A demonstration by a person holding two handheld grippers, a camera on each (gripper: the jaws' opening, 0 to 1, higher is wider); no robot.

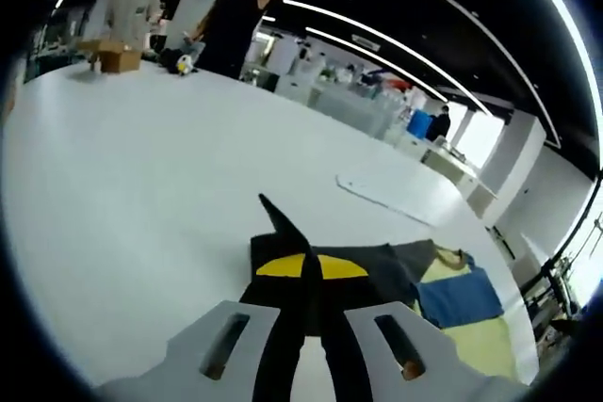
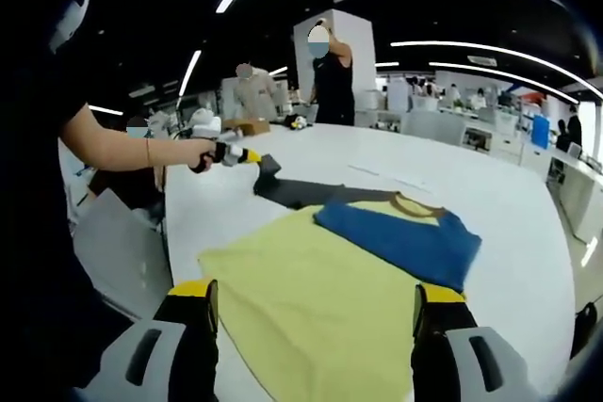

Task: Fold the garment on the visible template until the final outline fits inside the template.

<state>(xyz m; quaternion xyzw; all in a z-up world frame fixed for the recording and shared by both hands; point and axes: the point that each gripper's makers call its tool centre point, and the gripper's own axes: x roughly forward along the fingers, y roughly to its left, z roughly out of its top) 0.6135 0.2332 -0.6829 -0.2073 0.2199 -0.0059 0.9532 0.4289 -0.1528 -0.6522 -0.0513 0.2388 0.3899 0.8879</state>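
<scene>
On the big white table (image 2: 528, 223) lies the garment (image 2: 339, 280), a shirt in pale yellow with a blue panel and a dark grey sleeve, spread flat near the table's near edge. From the right gripper view its lower hem runs down between that gripper's jaws and is cut off at the bottom, so I cannot see where the cloth ends. The right gripper (image 2: 316, 313) stands with its yellow-and-black jaws wide apart above the yellow cloth, gripping nothing that I can see. Off to the left of that view a person's bare forearm reaches out with the left gripper (image 2: 256, 161), its tip at the far end of the grey sleeve (image 2: 301, 193). In the left gripper view the jaws of that gripper (image 1: 311, 275) are drawn close together over dark cloth, with a dark point of fabric rising between them; the jaws and the sleeve are both so dark there that I cannot tell whether the cloth is truly pinched. A thin pale outline (image 1: 382, 197) lies on the table beyond the shirt, too faint to make out properly. At the far end two people (image 1: 231, 16) stand by a cardboard box (image 1: 115, 56) and some small objects too blurred to name. No brand, label or lettering can be read anywhere.
</scene>
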